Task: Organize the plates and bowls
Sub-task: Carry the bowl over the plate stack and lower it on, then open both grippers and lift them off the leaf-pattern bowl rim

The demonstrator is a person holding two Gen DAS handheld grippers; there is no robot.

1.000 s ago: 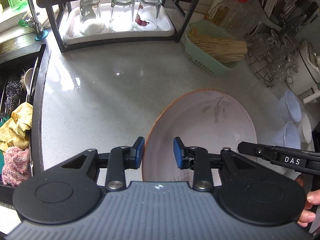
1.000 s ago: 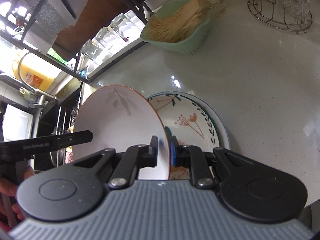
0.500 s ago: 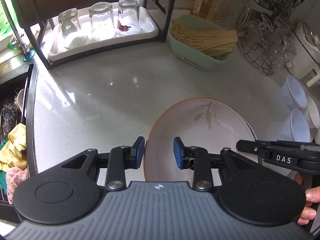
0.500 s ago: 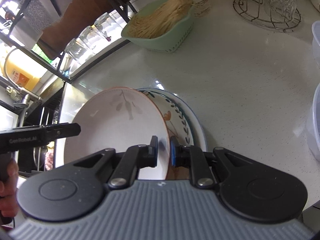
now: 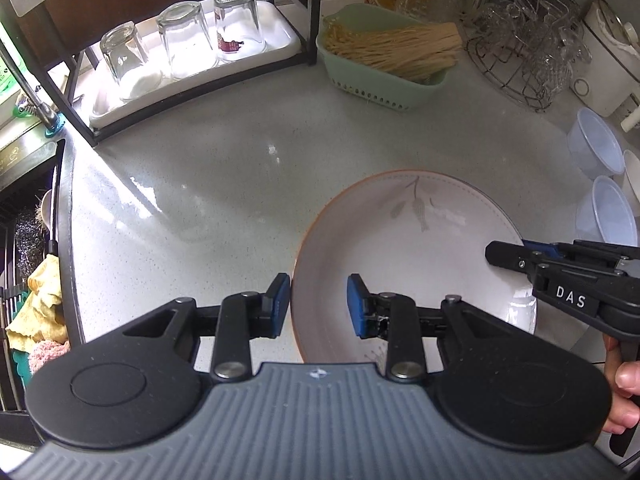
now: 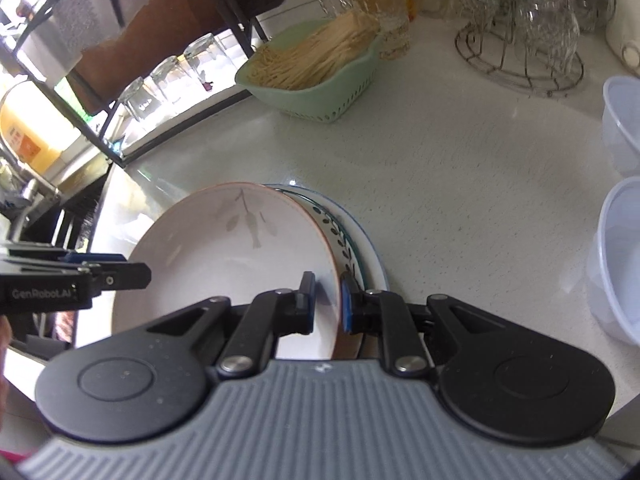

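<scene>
A white plate with an orange rim and a grey leaf print [image 5: 408, 248] is held over the counter. My right gripper [image 6: 326, 300] is shut on its right rim; it also shows in the left wrist view [image 5: 508, 258]. My left gripper [image 5: 318, 304] is open, its jaws astride the plate's left rim without pinching it. In the right wrist view the plate [image 6: 224, 264] sits over a floral plate with a blue rim [image 6: 344, 240], mostly hidden beneath it.
Green basket of chopsticks [image 5: 384, 60] and a black rack with upturned glasses [image 5: 180, 44] stand at the back. A wire glass rack [image 5: 528, 52] is back right. Clear plastic bowls [image 6: 620, 248] stand on the right. The sink [image 5: 28, 240] lies left.
Both grippers and the leaf plate have pulled back and lowered; the plate now covers more of the floral plate. The grip is unchanged.
</scene>
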